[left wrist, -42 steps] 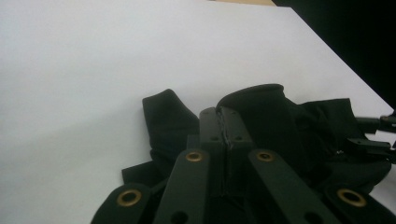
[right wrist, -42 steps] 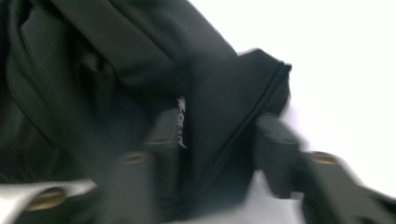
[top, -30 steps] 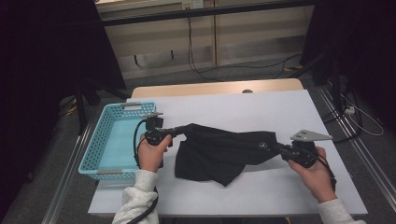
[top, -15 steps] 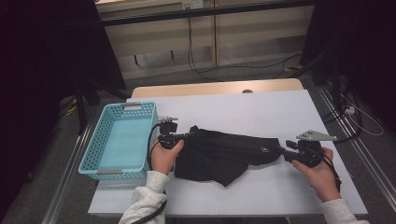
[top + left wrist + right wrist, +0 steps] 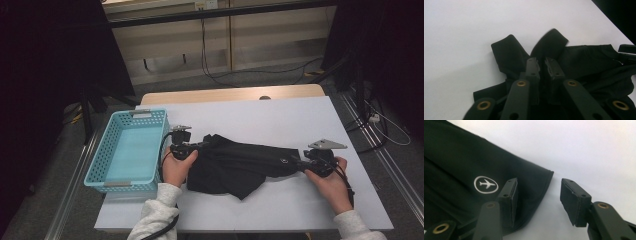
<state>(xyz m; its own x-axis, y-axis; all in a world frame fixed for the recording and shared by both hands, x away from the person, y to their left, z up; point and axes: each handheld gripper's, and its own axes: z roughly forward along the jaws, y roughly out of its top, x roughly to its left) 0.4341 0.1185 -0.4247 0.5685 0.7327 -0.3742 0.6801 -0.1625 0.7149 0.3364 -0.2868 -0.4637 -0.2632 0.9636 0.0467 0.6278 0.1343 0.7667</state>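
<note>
black garment [image 5: 240,165] spread on white table [image 5: 300,120] beside blue basket [image 5: 112,150] | soft, light, floppy | I see left gripper [image 5: 543,63] jaws just easing, narrow gap, fold between | right gripper [image 5: 537,192] opened wide, astride hem, gripping nothing | I'd pinch hem corners

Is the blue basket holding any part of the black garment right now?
No, the blue basket sits left of the black garment, which lies wholly on the white table, apart from the basket.
</note>
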